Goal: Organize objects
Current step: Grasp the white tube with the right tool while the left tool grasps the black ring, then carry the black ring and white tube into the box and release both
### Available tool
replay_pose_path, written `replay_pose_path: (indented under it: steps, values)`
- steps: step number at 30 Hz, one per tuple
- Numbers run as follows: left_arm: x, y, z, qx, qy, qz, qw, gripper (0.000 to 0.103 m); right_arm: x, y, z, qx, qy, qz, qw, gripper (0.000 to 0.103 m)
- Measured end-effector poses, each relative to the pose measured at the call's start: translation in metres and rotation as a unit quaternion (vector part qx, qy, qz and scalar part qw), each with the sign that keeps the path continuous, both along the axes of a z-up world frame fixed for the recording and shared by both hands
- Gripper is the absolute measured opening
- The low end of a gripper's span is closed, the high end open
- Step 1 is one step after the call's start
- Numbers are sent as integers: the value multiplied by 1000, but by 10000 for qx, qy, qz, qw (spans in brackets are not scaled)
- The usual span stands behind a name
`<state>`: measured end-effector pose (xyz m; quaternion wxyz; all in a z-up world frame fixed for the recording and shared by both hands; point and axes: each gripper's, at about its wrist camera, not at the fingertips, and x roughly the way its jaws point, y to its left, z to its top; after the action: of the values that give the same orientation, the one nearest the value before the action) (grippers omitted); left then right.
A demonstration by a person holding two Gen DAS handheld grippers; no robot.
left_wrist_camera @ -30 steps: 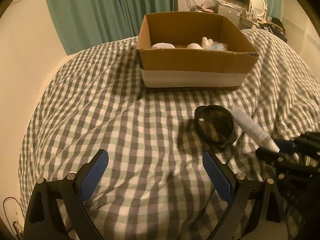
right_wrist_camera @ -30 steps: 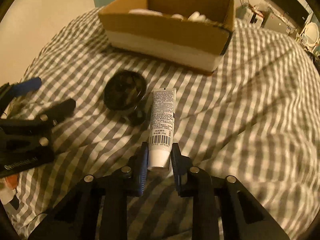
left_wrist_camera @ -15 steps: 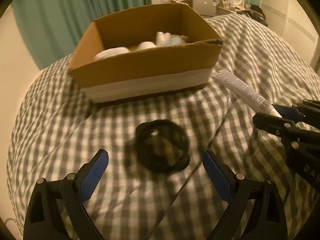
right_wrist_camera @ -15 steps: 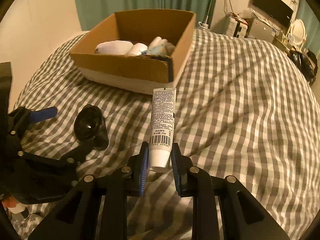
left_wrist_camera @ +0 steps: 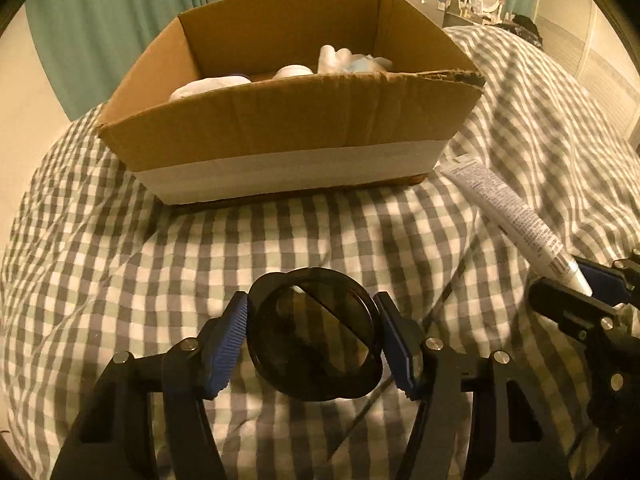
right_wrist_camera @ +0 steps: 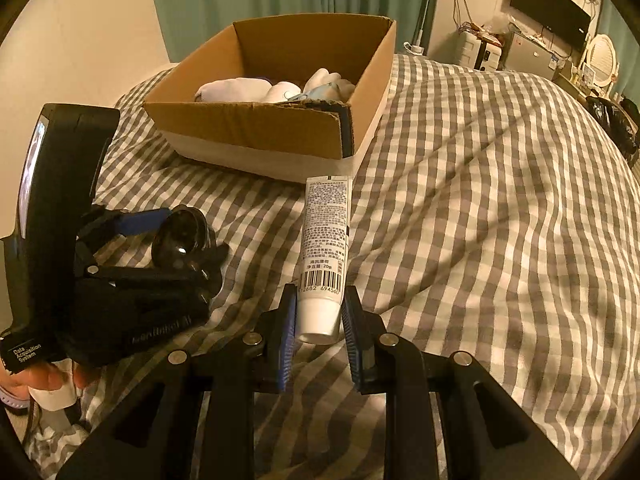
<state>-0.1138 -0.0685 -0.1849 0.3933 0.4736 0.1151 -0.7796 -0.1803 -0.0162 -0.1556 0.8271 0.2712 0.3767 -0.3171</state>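
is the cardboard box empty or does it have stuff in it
Not empty: the open-topped cardboard box holds several white items along its bottom.

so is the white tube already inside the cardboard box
No, the white tube is clamped in the right gripper, outside the cardboard box.

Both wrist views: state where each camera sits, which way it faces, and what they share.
Left wrist: on the left hand-held gripper, facing down and forward over the dark round lid between its pads, which have just been closing, toward the box.
Right wrist: on the right hand-held gripper, shut on the tube; a hand shows at left.
Shared: box, lid, tube, checked cover.
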Motion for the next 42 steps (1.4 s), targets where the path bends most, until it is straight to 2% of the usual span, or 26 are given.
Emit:
replay_pose_path:
  steps: [5,9,15,21,26,33,42]
  values:
    - [8,9,12,-110,95,31,9999,64,0,9,6,-202,4,-8,9998,21]
    - [19,17,32,-179,242,105,9995,64,-5,16,18,-368,-3,-99,9993,21]
    - [33,30,67,-309,444,233,9983,64,-13,32,49,-655,-76,-160,9977,21]
    - [39,51,100,-617,560,230,9963,64,-17,49,83,-951,-184,-139,9952,21]
    - [46,55,135,-785,879,272,9927,64,-16,50,109,-1130,-224,-72,9933,21]
    - [45,43,177,-1013,1223,345,9867,64,-6,34,145,-1327,-377,-28,9904,21]
    - [21,1,195,-1133,1308,559,9833,64,18,-7,163,-1464,-391,-22,9884,21]
